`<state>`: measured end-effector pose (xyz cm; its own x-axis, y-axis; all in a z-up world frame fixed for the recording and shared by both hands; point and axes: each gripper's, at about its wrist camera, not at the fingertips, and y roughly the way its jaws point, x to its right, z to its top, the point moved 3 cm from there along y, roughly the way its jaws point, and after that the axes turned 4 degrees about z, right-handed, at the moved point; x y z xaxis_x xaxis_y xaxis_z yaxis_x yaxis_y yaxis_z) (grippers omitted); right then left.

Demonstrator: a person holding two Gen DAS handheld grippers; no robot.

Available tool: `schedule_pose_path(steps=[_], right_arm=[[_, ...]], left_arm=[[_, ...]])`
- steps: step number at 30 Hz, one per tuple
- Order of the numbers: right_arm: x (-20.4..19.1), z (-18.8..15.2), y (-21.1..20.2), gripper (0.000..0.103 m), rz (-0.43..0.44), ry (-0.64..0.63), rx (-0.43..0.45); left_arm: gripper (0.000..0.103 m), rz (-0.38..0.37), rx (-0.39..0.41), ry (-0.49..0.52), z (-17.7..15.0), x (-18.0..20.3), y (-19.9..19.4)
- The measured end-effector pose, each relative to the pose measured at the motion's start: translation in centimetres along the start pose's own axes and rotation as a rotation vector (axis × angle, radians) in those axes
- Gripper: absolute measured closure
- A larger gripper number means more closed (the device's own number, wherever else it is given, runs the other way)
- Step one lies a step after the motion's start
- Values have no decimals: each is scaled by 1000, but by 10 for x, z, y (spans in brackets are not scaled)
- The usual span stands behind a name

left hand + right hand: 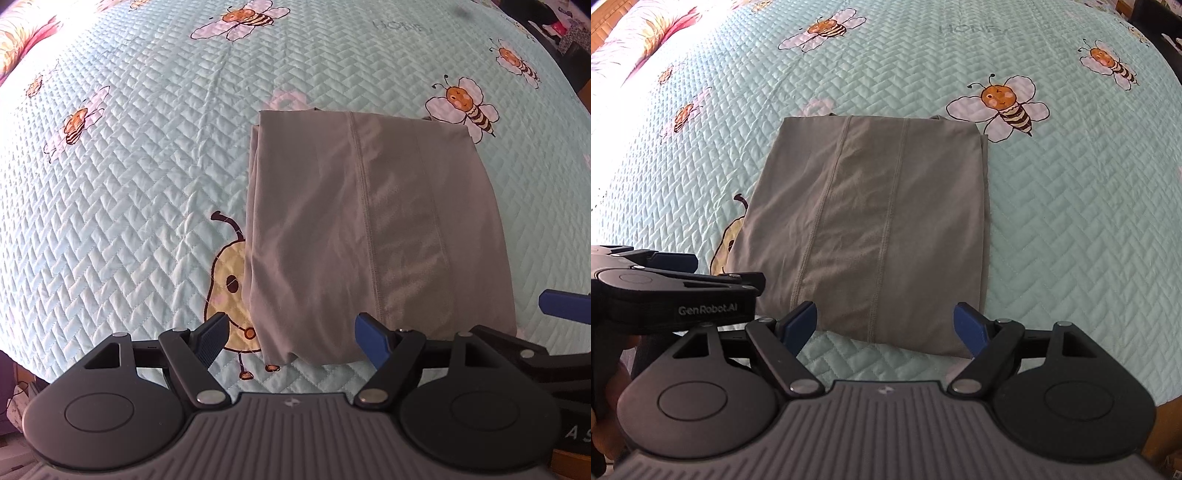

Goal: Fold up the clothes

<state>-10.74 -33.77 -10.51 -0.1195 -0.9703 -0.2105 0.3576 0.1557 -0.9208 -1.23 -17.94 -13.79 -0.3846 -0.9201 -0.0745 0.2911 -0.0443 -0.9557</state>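
Observation:
A grey-green garment (369, 229) lies folded into a long rectangle on the bed, with seams running along it. It also shows in the right wrist view (871, 229). My left gripper (291, 341) is open and empty, just above the garment's near left corner. My right gripper (886, 326) is open and empty, over the garment's near edge. The right gripper's blue finger (561, 306) shows at the right edge of the left wrist view. The left gripper's body (676, 291) shows at the left of the right wrist view.
The bed is covered by a light-blue quilted spread (1071, 221) printed with bees and a pear figure (229, 291). A flowered pillow (635, 33) lies at the far left. The bed's near edge falls off just below the grippers. Dark furniture (569, 44) stands at the far right.

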Motion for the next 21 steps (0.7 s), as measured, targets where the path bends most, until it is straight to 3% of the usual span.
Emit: schedule_pose_path(steps=[5,8,11,13,15,21], right_arm=[[19,3,2,22,65,44,28],[52,8,-8,22,230,176,142],[98,5,-8,21,470,352,310],[129,2,8,21,530,474,317],[149,-2,28,21,534,549,287],[164,-4,71,21,591,621,226]], left_arm=[[25,-74,58,-97,4,-22,-1],[25,-162,101,-215,9,-47,-1],[25,-205,132,-313,13,-71,10],[25,-194,137,-343,14,-82,21],[25,-205,129,-357,17,-89,34],[25,-303,81,-441,26,-107,69]])
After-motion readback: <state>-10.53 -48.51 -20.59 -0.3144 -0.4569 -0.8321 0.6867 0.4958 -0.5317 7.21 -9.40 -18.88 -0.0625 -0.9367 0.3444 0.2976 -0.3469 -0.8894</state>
